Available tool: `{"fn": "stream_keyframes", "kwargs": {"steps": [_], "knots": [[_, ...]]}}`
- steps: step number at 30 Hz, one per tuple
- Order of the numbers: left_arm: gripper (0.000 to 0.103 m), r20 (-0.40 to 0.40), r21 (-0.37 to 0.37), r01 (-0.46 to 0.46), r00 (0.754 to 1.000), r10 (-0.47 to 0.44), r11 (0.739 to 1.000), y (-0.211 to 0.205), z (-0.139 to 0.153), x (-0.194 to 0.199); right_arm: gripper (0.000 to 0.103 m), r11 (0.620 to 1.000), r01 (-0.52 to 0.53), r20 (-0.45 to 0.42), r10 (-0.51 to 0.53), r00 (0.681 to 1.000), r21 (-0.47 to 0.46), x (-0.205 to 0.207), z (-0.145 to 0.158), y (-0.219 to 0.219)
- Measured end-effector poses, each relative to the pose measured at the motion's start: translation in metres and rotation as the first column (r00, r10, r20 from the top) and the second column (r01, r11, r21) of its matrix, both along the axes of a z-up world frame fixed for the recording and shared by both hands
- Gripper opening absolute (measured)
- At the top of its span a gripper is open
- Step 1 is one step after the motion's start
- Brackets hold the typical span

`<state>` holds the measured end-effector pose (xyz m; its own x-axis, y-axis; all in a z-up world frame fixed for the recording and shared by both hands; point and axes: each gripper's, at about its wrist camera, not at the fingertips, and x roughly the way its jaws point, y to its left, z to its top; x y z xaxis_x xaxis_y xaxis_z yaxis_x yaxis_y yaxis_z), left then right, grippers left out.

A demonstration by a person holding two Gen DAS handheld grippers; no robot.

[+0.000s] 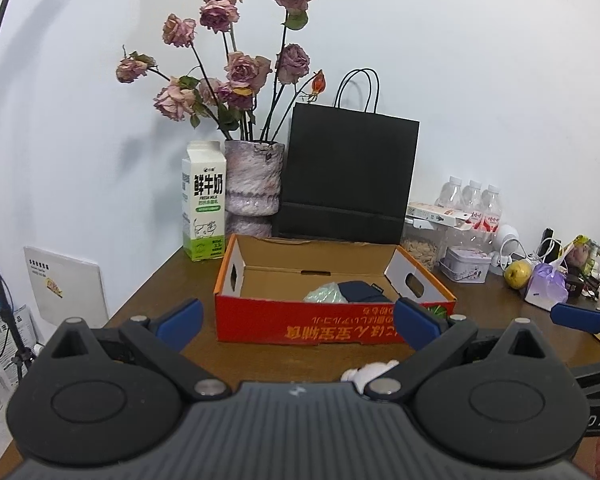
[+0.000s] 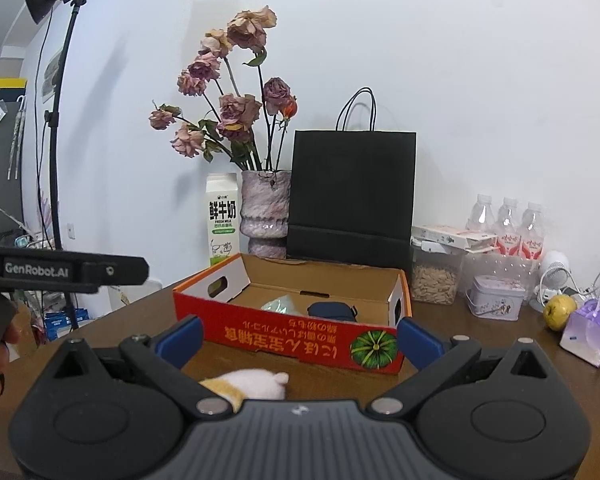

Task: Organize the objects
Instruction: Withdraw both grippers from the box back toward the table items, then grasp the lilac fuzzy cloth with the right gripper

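1. Cardboard box (image 1: 332, 322), red on the outside with white printed characters and a pumpkin picture (image 2: 374, 349) on its near wall, sits open on the brown wooden table (image 1: 172, 280) straight ahead of both your grippers.
2. Inside the box you have a pale green bundle (image 1: 325, 294) on the left and a dark navy pouch (image 1: 362, 292) touching it on the right, both lying against the near wall.
3. Your left gripper (image 1: 298, 320) hangs just short of the box with its blue-padded fingers (image 1: 180, 322) spread wide and nothing between them.
4. Your right gripper (image 2: 300, 340) is likewise spread wide and empty, near the right half of the box.
5. Near you, a small white plush toy (image 2: 252, 384) with a tan patch lies on the table between the box and your grippers, touching neither pair of fingers.
6. Behind the box, along the far wall, stand a milk carton (image 1: 203, 200), a mottled vase (image 1: 254, 178) of dried roses (image 1: 236, 72) and an upright black paper bag (image 1: 346, 172), left to right.
7. To the right you see a clear jar of seeds (image 2: 434, 280), a small tin (image 2: 496, 296), three water bottles (image 2: 508, 220), a yellow-green fruit (image 2: 559, 312) and a purple-and-white bag (image 2: 590, 330).
8. A light stand (image 2: 58, 120) rises at the far left, off the table.
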<state>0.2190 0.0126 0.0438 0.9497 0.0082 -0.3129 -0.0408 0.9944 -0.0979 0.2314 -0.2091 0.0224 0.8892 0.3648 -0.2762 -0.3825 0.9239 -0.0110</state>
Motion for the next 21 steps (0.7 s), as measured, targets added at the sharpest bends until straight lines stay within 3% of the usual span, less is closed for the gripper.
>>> {"fn": "stream_keyframes", "kwargs": {"steps": [21], "knots": [[0.103,-0.051,0.009,-0.009,0.999,0.01,1.0,0.014,-0.02,-0.064,0.103,0.999,0.025,-0.044,-0.027,0.999,-0.027,-0.063,-0.016,-0.016]]}}
